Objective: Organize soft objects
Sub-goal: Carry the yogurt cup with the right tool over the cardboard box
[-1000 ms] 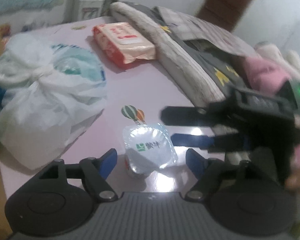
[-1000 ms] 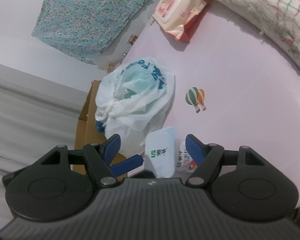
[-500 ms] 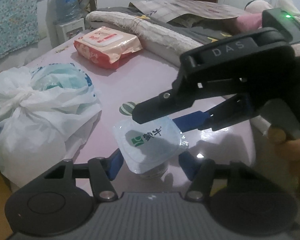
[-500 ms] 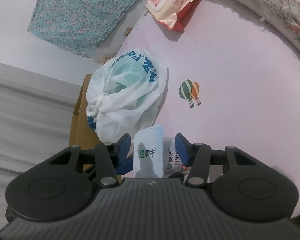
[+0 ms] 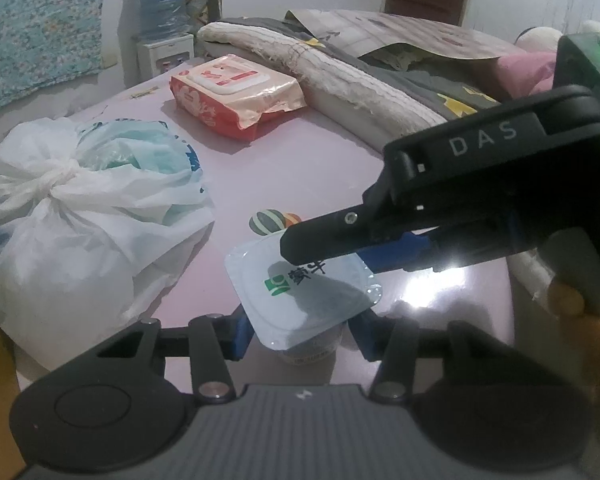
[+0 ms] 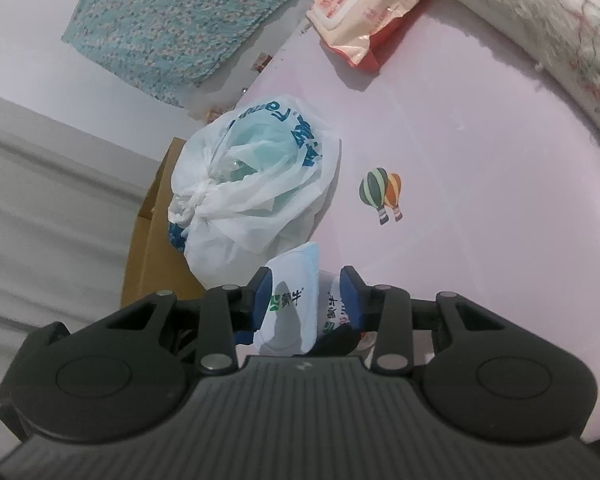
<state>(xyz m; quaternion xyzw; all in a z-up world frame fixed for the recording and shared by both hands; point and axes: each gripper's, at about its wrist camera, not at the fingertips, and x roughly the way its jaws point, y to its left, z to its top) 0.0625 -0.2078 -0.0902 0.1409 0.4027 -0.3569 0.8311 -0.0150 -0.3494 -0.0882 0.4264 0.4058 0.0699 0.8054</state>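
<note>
A small yogurt cup [image 5: 300,292] with a pale blue foil lid stands on the pink table [image 5: 300,160]. My left gripper [image 5: 300,328] has its blue pads on both sides of the cup's body. My right gripper [image 6: 306,292] reaches in from the right and is closed on the cup [image 6: 296,304] as well; it shows in the left wrist view [image 5: 380,248] lying across the lid. A tied white plastic bag [image 5: 84,208] lies to the left. A red and pink wet-wipes pack [image 5: 236,96] lies farther back.
Folded blankets and a cream towel [image 5: 360,84] run along the table's far right. A cardboard box [image 6: 152,240] stands beyond the bag at the table edge. A balloon sticker [image 6: 382,192] marks the table middle. A water dispenser [image 5: 164,12] stands behind.
Both grippers have closed in on the yogurt cup. The right gripper has moved left over the lid, and its pads have narrowed onto the cup.
</note>
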